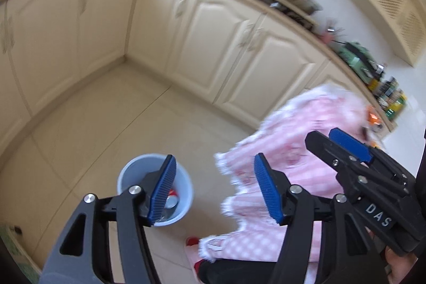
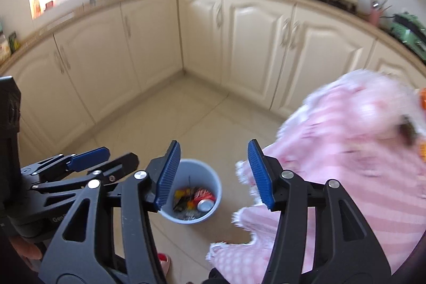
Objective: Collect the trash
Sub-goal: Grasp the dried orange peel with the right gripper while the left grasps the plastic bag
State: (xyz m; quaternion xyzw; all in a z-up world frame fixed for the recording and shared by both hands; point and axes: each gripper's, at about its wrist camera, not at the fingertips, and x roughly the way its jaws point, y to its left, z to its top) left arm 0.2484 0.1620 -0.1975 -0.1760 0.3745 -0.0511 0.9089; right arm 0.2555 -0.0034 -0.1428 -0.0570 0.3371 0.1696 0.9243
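Observation:
A light-blue bin [image 2: 217, 178] stands on the tiled floor below both grippers. It holds a red drink can [image 2: 204, 199] and crumpled wrappers [image 2: 183, 200]. My right gripper [image 2: 213, 164] hangs above the bin, open, with nothing between its blue pads. My left gripper [image 1: 214, 175] is also open and holds nothing. In its view the bin [image 1: 186, 178] shows partly behind the left finger, with the can [image 1: 171, 200] just visible. Each gripper appears in the other's view, the right gripper [image 1: 346, 148] at the right and the left gripper [image 2: 85, 160] at the left.
A table under a pink checked cloth with a lace edge [image 2: 346, 140] stands right of the bin, with something orange [image 2: 422, 97] on it. Cream cabinets [image 2: 253, 44] line the corner behind. A person's foot in a red slipper [image 2: 163, 258] is near the bin.

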